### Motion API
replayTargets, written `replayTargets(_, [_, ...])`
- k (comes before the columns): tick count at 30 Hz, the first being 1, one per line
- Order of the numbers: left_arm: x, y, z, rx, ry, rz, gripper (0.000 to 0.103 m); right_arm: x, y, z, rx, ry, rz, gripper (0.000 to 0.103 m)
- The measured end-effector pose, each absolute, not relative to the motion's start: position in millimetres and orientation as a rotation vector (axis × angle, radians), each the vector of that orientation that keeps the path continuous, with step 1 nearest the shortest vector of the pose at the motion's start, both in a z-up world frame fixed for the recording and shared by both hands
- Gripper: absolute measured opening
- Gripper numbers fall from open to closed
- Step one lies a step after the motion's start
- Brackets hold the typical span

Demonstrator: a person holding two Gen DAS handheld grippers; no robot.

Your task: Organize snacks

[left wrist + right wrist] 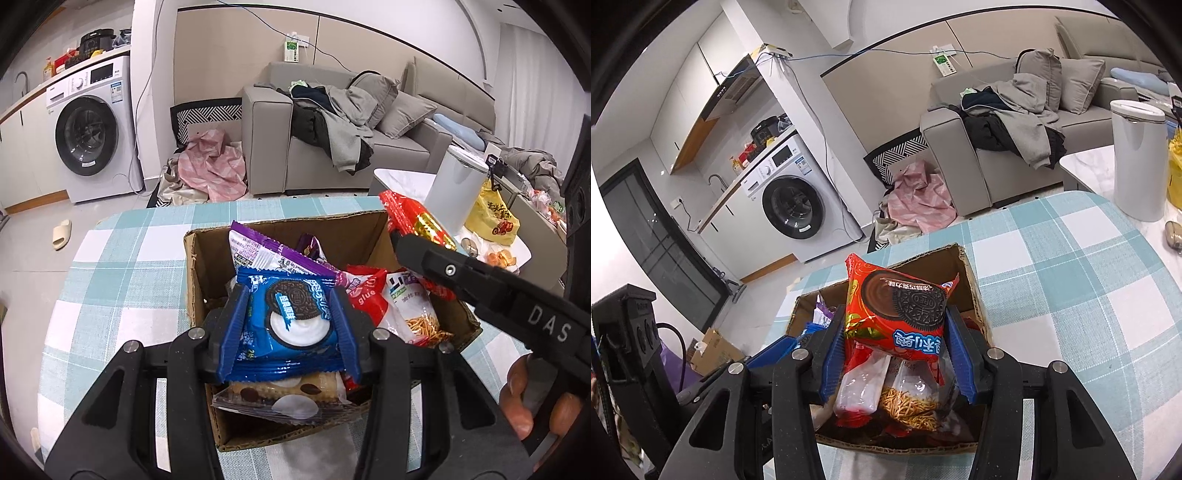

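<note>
Got the left gripper [291, 325] clamped on a blue Oreo pack [290, 314], right gripper [895, 350] on a red one [897, 314], both over the cardboard box [207, 266]. It's stuffed, so dropped packs might slide out onto the table [122, 258].

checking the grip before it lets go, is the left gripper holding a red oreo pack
No, the left gripper is shut on a blue Oreo pack; the red Oreo pack sits in the right gripper.
</note>
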State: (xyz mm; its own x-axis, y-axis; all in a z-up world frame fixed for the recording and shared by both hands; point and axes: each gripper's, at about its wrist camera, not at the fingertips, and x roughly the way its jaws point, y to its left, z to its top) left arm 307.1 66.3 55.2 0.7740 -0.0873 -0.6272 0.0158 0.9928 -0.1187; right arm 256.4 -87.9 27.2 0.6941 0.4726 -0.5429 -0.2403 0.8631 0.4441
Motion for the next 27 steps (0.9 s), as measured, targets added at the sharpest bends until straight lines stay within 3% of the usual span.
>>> replayTargets(3, [308.6, 66.9, 53.4, -0.111, 0.684, -0.053, 0.042, 259.9, -88.2, 26.5, 0.356, 0.708, 0.405, 0.051])
replayTargets(9, [302.0, 64.6, 53.7, -0.105, 0.694, -0.059, 0.047, 254.5, -87.5, 29.7, 0.306, 0.701, 0.394, 0.064])
replayTargets(14, [290.7, 66.9, 58.2, -0.108, 0.679, -0.058, 0.068, 244.2, -92.1, 34.8, 0.27, 0.678, 0.386, 0.074])
replayTargets(17, [282.1, 67.9, 63.3, -0.103, 0.663, -0.053, 0.081, 237.2, -97.2, 38.0, 0.253, 0.662, 0.383, 0.086])
replayTargets(22, [264.6, 72.1, 71.8, -0.11, 0.64, -0.055, 0.087, 226.4, -108.0, 39.6, 0.258, 0.675, 0.396, 0.098])
replayTargets(24, [256.7, 73.5, 74.5, -0.114, 0.621, -0.056, 0.092, 224.1, -111.9, 37.6, 0.264, 0.696, 0.398, 0.101])
replayTargets(25, [251.6, 73.2, 76.7, -0.113, 0.61, -0.053, 0.1, 222.2, -114.1, 36.6, 0.268, 0.699, 0.397, 0.102])
replayTargets(27, [242.0, 72.9, 79.2, -0.104, 0.582, -0.048, 0.102, 217.2, -115.0, 36.4, 0.265, 0.693, 0.399, 0.102])
